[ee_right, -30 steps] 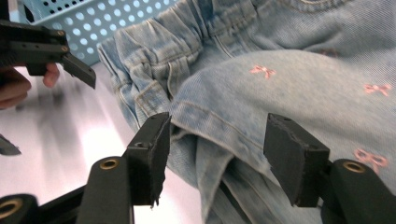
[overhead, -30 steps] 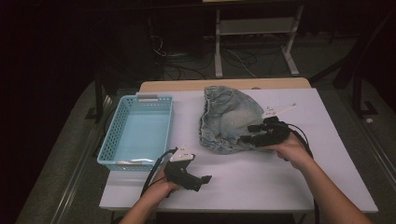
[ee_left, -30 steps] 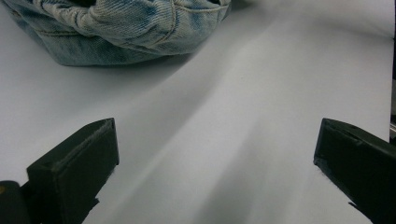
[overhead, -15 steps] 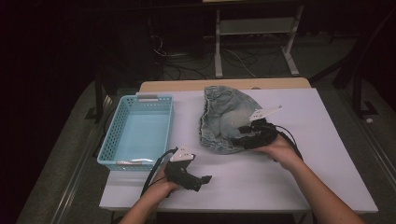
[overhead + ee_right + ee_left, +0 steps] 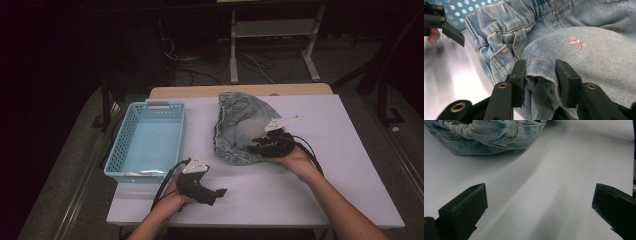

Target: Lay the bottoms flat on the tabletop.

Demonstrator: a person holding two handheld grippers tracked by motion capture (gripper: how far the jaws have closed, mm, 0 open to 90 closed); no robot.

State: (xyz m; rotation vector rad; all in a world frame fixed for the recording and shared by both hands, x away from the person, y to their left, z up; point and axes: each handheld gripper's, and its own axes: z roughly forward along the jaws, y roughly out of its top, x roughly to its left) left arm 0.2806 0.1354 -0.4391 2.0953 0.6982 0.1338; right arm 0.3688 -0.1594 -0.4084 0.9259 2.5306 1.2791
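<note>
The white counter (image 5: 310,185) carries a blue basket (image 5: 147,142) at its left and crumpled denim jeans (image 5: 240,127) right of it toward the far edge, with bare surface open near and right. The right tool (image 5: 260,146) has just been closing and pinches a denim fold at the jeans' near edge; its own view shows that fold bunched between the pads (image 5: 520,75). The left tool (image 5: 220,192) rests released near the front edge, jaws wide apart over bare counter.

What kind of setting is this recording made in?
Probably a lab or workshop recording station, dimly lit: a white table with denim shorts and a blue basket on it, loose cables on the floor behind, and a metal stand.
</note>
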